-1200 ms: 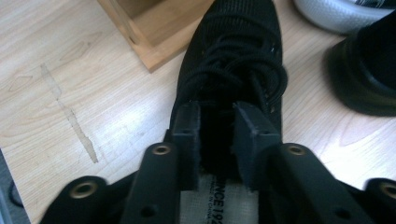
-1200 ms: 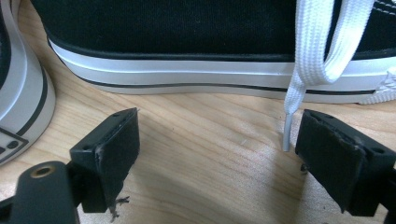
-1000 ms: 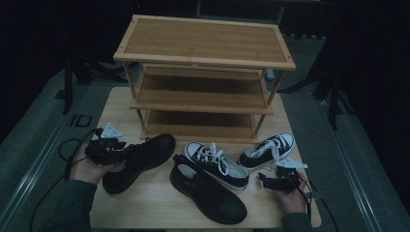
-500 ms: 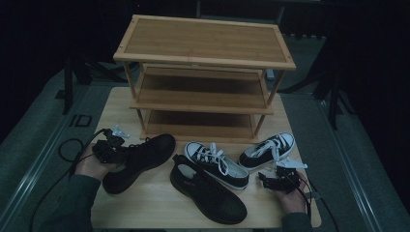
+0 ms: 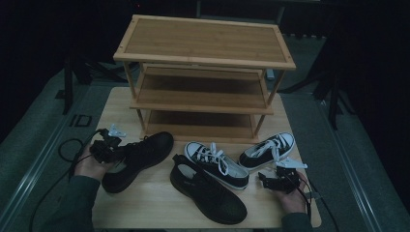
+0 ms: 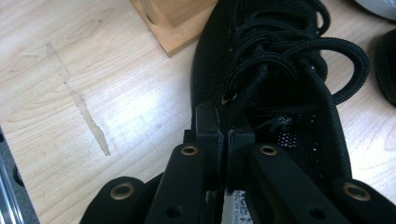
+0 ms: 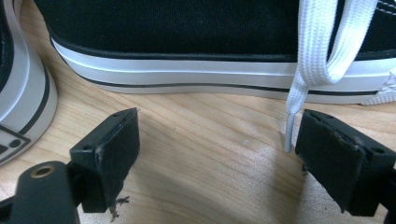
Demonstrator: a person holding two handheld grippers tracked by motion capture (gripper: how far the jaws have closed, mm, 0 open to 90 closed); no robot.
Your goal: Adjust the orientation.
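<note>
A black lace-up shoe (image 5: pixel 142 155) lies at the table's left, toe toward the rack. My left gripper (image 5: pixel 110 150) is at its heel end. In the left gripper view the left gripper (image 6: pixel 226 134) has just been closing, and its pads now press on the thin rim of the black shoe (image 6: pixel 285 88) below the laces. My right gripper (image 5: pixel 269 180) rests open at the front right. Its right gripper (image 7: pixel 217 140) jaws stand wide on bare wood, in front of a black-and-white sneaker (image 7: pixel 201 32) whose white lace (image 7: pixel 312 70) hangs by the right pad.
A three-tier wooden shoe rack (image 5: pixel 205 79) stands at the back of the table (image 5: pixel 145 208). A second black shoe (image 5: pixel 209 192) and two black-and-white sneakers (image 5: pixel 218 165) (image 5: pixel 269 150) lie in front of it. A rack leg (image 6: pixel 173 25) is close to the held shoe.
The left hand has shifted slightly toward the black shoe and sunk, and its jaws have closed on the shoe's rim. The right hand and the other shoes have kept still.
</note>
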